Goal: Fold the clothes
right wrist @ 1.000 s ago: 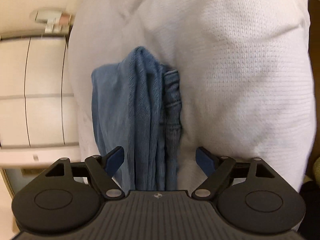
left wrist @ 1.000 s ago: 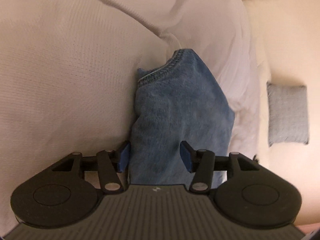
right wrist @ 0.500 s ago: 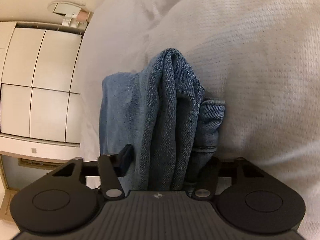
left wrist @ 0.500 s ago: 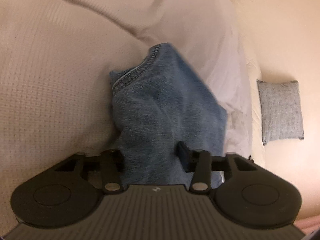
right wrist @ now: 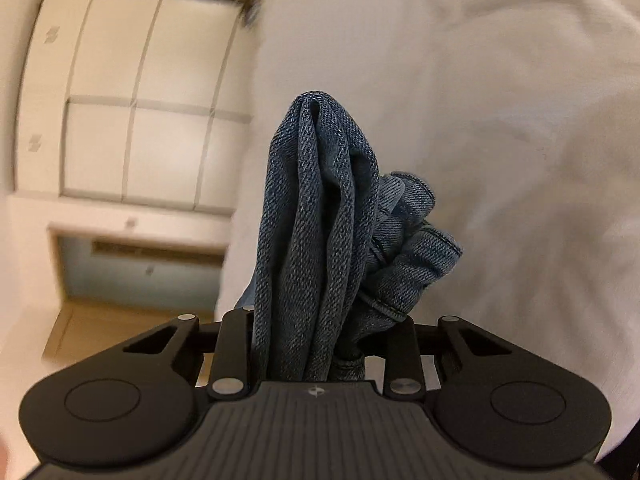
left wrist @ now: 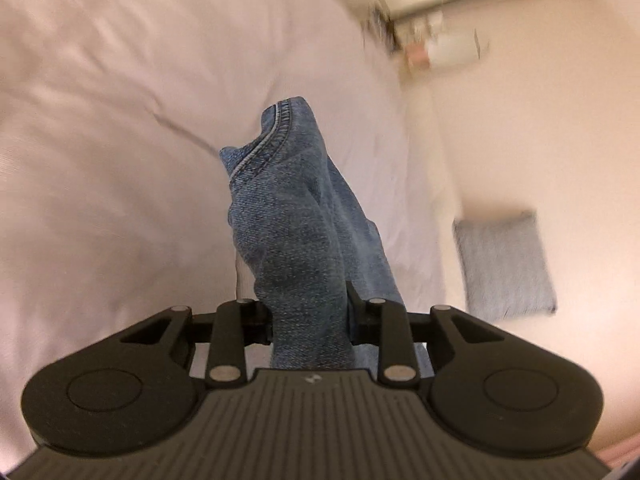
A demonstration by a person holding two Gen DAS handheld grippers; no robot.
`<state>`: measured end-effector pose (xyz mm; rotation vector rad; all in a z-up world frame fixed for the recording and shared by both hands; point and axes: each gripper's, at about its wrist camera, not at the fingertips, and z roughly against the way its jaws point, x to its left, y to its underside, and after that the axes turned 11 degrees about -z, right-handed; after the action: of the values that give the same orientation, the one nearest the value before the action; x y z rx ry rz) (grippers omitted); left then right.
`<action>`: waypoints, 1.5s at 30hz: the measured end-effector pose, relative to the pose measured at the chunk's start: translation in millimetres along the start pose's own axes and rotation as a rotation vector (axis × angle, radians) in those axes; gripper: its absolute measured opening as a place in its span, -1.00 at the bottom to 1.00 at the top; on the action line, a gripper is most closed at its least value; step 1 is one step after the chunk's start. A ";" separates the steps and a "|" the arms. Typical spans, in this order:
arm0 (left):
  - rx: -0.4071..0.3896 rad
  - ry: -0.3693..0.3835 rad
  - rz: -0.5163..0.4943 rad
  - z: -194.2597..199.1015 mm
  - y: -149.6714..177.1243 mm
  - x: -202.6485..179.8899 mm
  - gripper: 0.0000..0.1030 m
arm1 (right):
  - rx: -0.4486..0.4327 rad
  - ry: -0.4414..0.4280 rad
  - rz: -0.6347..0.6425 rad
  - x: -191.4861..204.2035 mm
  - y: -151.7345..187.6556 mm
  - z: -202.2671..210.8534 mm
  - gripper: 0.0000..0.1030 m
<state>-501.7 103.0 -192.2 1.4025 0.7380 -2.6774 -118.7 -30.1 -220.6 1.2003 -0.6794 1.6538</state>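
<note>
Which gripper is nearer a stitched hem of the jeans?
Right. At the right gripper, the hems bunch right beside its jaws. At the left gripper, the stitched edge stands at the fabric's far end. Both jaws are closing on the jeans.

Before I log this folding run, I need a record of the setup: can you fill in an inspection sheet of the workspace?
Surface: white bedcover, creased, bare apart from the garment.
Job's things: blue denim garment, bunched into thick folds; a stitched hem shows at its far end.
Clutter: grey cushion on the floor beside the bed; blurred small items near the wall, not identifiable.
Grippers: left gripper, jaws closing, denim pinched between them; right gripper, jaws closing, denim folds pinched between them.
Cables: nothing seen.
Surroundings: pale floor; white panelled cabinet doors beyond the bed.
</note>
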 end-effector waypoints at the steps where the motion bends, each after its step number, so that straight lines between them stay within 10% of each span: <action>1: -0.042 -0.009 0.013 26.9 -0.1 -2.0 -0.51 | 0.034 -0.012 0.013 11.9 8.1 -1.3 -0.41; 12: -0.469 -0.130 0.097 255.1 -35.5 38.4 -0.50 | 0.452 -0.128 0.176 148.3 132.9 -114.7 -0.41; 27: -0.731 -0.273 0.198 517.2 -210.0 263.8 -0.50 | 0.801 -0.125 0.274 270.3 414.7 -437.4 -0.41; 37: -0.963 -0.349 0.245 592.3 -289.8 377.7 -0.49 | 1.017 -0.161 0.442 340.3 569.9 -624.2 -0.41; 45: -1.005 -0.477 0.257 598.0 -305.9 435.5 -0.40 | 1.166 -0.145 0.538 336.4 627.2 -720.2 -0.41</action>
<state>-1293.0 203.9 -124.7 0.5260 1.4022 -1.8117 -1003.2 451.3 -114.6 2.0658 -0.0314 2.5656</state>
